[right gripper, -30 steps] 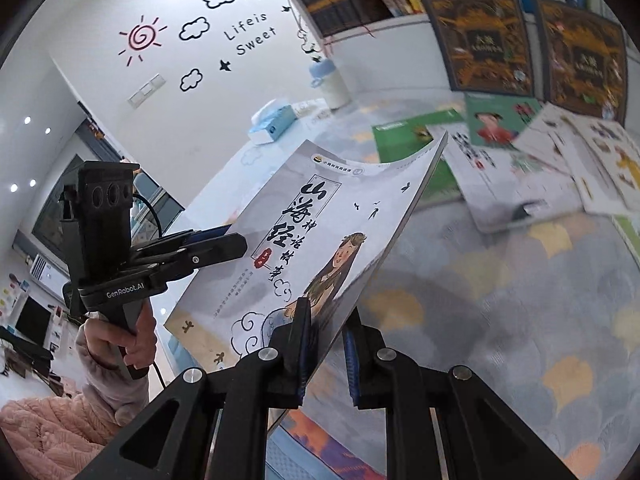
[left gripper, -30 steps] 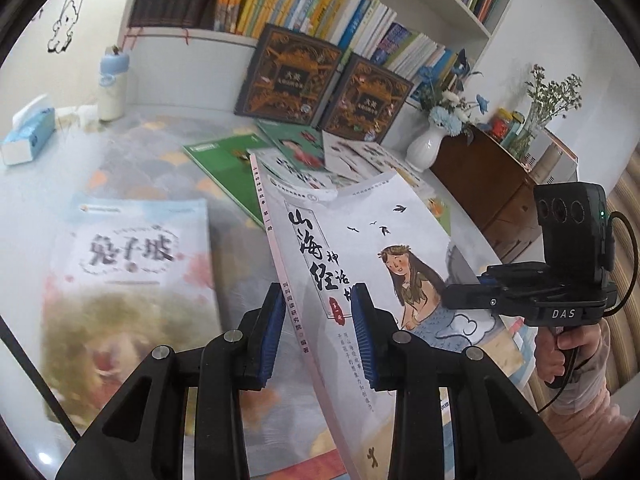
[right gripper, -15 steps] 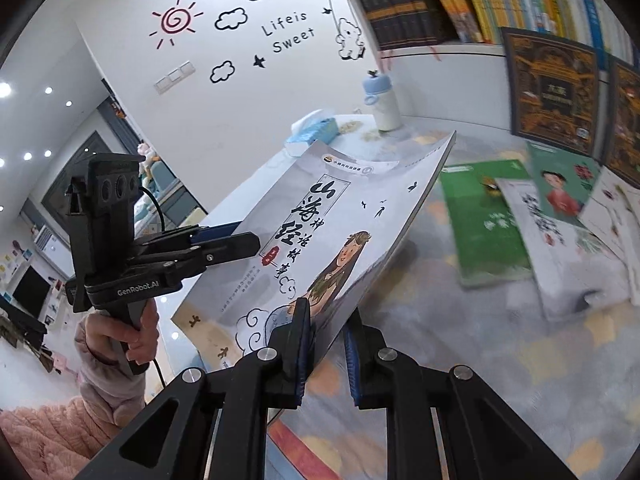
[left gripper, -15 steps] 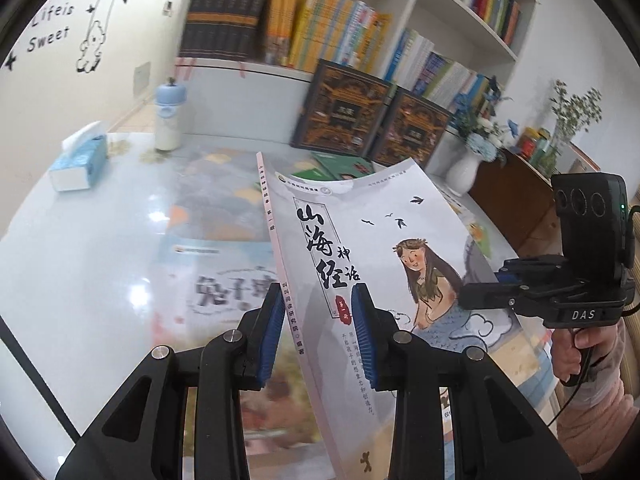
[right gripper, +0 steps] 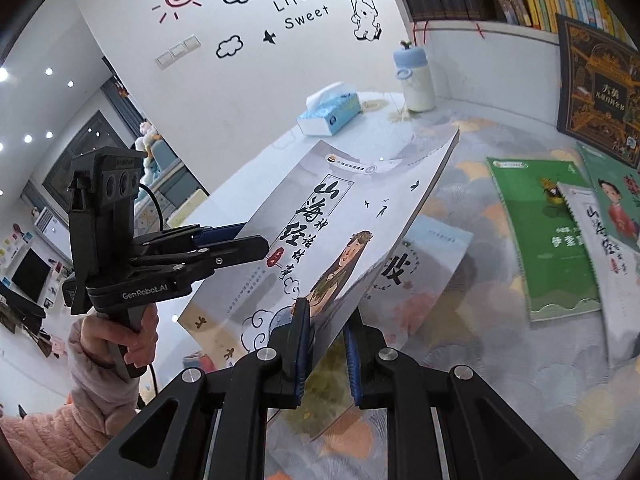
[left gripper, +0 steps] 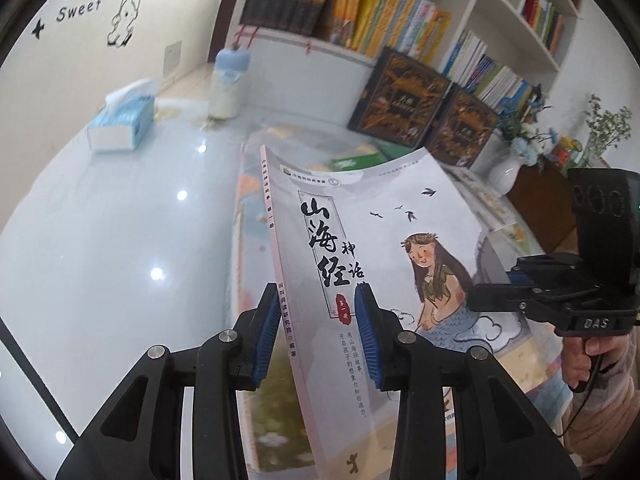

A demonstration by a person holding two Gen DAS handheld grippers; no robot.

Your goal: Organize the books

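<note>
Right gripper pinches the thin grey-white illustrated paperback at its five-o'clock edge, mid-air above the table; left gripper, jaws opening, straddles its spine. Next: lower it onto the pile.

We see a paper book with a smooth, faintly shiny cover. The table is glossy white, mirroring ceiling lights. The left gripper is matt black plastic with ribbed blue pads and bright metal screws. The sleeve is fluffy pink cloth.
</note>
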